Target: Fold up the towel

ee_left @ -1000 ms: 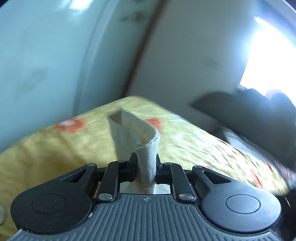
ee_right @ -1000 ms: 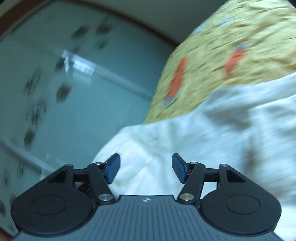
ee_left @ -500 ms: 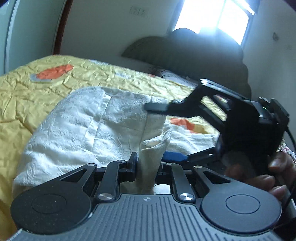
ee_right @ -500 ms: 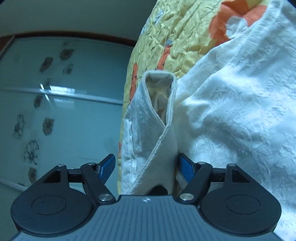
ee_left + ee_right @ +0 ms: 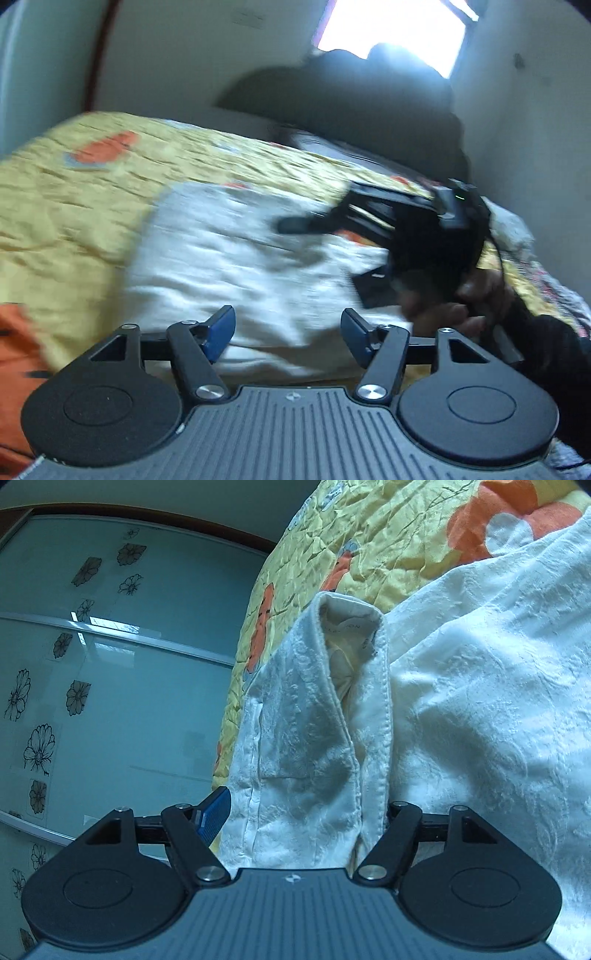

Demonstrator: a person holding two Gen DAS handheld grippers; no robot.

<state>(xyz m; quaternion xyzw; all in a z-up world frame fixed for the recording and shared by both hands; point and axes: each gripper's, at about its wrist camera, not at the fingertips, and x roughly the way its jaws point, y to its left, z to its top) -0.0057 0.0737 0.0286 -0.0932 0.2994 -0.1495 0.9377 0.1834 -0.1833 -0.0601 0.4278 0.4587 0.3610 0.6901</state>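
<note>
Lying across the crumpled yellow bedspread with orange flowers (image 5: pixel 92 206), the white textured towel (image 5: pixel 236 258) spread out ahead of and slightly below the left gripper (image 5: pixel 288 330), whose blue-padded jaws stood wide apart with nothing between them. In the left wrist view the picture was blurred, but the cloth plainly filled the space just beyond the open fingertips, not touching them.

The right gripper (image 5: pixel 299 812) was the nearer of the two to the work. A doubled, hemmed corner of the towel (image 5: pixel 332 720) rose straight up between its jaws, its long axis running away from the claw along the line of the fingers, with the open fold at the far end. The jaws were spread wide; the left blue pad (image 5: pixel 214 814) stood beside the cloth, and the right pad was hidden behind it, so whether any pinch was on the cloth could not be told. The main body of the towel lay to the right of that corner.

From the left wrist view the right gripper (image 5: pixel 413 229) hung over the towel's far right side, a hand (image 5: pixel 461 302) wrapped round its handle.
</note>
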